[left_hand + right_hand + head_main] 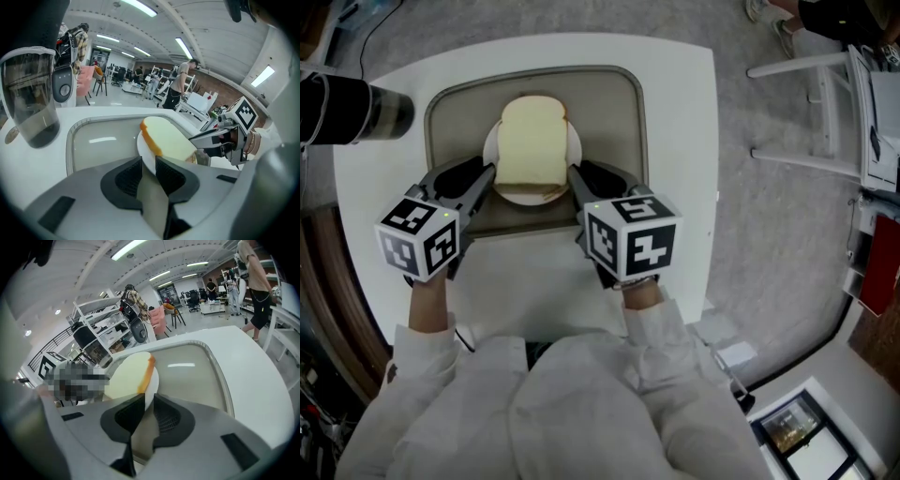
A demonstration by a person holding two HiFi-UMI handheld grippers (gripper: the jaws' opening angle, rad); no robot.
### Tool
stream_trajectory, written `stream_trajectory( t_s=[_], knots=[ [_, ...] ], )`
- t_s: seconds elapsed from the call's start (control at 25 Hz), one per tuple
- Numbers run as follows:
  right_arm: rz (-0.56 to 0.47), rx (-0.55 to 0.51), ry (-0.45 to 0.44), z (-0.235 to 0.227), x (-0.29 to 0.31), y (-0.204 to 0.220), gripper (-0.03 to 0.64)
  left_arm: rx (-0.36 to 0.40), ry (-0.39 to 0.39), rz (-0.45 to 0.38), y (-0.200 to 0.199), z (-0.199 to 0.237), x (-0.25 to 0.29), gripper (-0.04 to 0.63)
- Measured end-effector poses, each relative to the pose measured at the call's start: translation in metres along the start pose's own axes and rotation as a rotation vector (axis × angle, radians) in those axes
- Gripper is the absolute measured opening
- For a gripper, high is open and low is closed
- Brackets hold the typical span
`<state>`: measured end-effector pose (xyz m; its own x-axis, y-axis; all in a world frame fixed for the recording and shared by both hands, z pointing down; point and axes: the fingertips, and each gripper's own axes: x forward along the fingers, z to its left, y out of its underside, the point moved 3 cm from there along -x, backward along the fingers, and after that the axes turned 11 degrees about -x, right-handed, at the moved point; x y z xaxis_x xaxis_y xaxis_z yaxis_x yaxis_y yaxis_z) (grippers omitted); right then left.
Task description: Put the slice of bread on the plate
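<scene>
A pale slice of bread (532,141) with a brown crust lies flat on a small white plate (575,146), which rests in a beige tray (619,103). My left gripper (490,176) is at the plate's left rim and my right gripper (575,178) is at its right rim. In the left gripper view the plate (142,146) runs into the narrow gap of my left gripper (148,171), with the bread (168,138) just beyond. In the right gripper view the plate's edge (153,380) sits between the pads of my right gripper (144,416), next to the bread (129,373).
The tray lies on a white square table (675,112). A dark translucent jar (356,111) stands at the table's left edge, close to my left arm; it looms large as the jar (33,98) in the left gripper view. White frames (806,103) stand on the floor to the right.
</scene>
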<state>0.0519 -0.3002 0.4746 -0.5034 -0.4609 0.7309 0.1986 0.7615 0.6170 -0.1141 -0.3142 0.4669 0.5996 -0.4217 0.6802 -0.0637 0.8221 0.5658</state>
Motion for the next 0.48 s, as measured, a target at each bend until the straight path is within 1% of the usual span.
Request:
stream_trajectory(
  t_s=[0.12,0.32,0.48],
  knots=[
    [0.001,-0.024,0.015,0.001,-0.003,0.0,0.054,-0.004,0.002,-0.005,0.0,0.001,-0.001,0.084],
    [-0.013,-0.022,0.033,0.004,-0.006,-0.001,0.054,-0.007,-0.002,-0.012,0.001,0.001,-0.005,0.084],
    [-0.028,-0.044,0.049,0.005,-0.016,0.001,0.054,-0.007,-0.008,-0.04,0.002,-0.002,-0.012,0.084]
  ],
)
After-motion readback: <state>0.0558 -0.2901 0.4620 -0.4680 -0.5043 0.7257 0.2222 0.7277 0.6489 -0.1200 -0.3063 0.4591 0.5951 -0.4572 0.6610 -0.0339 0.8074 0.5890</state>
